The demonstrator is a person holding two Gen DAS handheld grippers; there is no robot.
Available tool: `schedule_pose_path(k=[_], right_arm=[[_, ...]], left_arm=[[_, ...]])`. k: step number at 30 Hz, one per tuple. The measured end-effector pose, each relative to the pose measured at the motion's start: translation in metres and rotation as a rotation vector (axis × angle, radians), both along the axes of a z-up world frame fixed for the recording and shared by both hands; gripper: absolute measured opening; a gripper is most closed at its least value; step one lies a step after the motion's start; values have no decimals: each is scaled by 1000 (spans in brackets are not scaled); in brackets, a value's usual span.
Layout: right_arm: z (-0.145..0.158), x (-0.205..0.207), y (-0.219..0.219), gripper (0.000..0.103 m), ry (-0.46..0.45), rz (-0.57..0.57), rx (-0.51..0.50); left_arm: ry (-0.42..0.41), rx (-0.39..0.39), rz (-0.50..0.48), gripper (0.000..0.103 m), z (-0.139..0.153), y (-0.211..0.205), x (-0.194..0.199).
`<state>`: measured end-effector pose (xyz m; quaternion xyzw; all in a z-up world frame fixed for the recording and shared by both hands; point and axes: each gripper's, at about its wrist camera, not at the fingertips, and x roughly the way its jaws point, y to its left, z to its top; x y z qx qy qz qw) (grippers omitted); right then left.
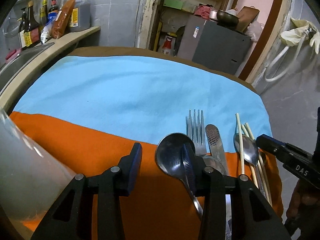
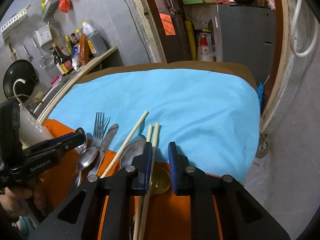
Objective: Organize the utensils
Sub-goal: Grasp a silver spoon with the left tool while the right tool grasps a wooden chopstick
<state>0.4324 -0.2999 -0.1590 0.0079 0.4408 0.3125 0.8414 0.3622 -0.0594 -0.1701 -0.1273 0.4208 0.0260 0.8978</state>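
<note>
Left wrist: left gripper (image 1: 163,161) jaws wide, above spoon (image 1: 174,156) on orange cloth (image 1: 100,150); fork (image 1: 197,128), knife (image 1: 215,142) beside. Right wrist: right gripper (image 2: 160,166) jaws wide, chopsticks (image 2: 154,138) just beside its left finger, nothing clamped.

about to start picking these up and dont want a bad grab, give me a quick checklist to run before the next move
1. Left gripper open: ok, nothing between its fingers.
2. Right gripper open: ok, wide gap.
3. Something lined up in the right gripper: cannot tell, the chopsticks run by its left finger, and contact is unclear.
4. Large spoon lined up in the left gripper: not ok, it lies under the right finger, not in the gap.
5. Utensils separated: not ok, fork, knife and spoons overlap.
6. Holder within view: ok, at left.
</note>
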Motion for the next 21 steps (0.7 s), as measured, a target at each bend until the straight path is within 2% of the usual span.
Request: schedule_pose_path(k=[2,4,7,11,15,18,21], right_arm=[[-2,2,1,12,12,3,-3],[-4,2,3,11,25,6,-3],[-5,5,7,11,52,1,-5],[-8,12,9,11,110,-18,-16],[-9,14,14,11,131,-20,-44],[-9,15,16,5,135,-31,-61],[-8,15,12,3,156,-59,-22]], left_arm=[[-2,-12,-13,36,1,0,0],[-7,-27,-28,30,1,0,0],[-3,-49,-37,13,0,-1,3],[-14,-58,-46,10,2,-1,3],[-2,-74,-55,11,0,0,7],[1,-78,-53,10,0,-1,7],[-11,-100,-52,4,4,0,4]])
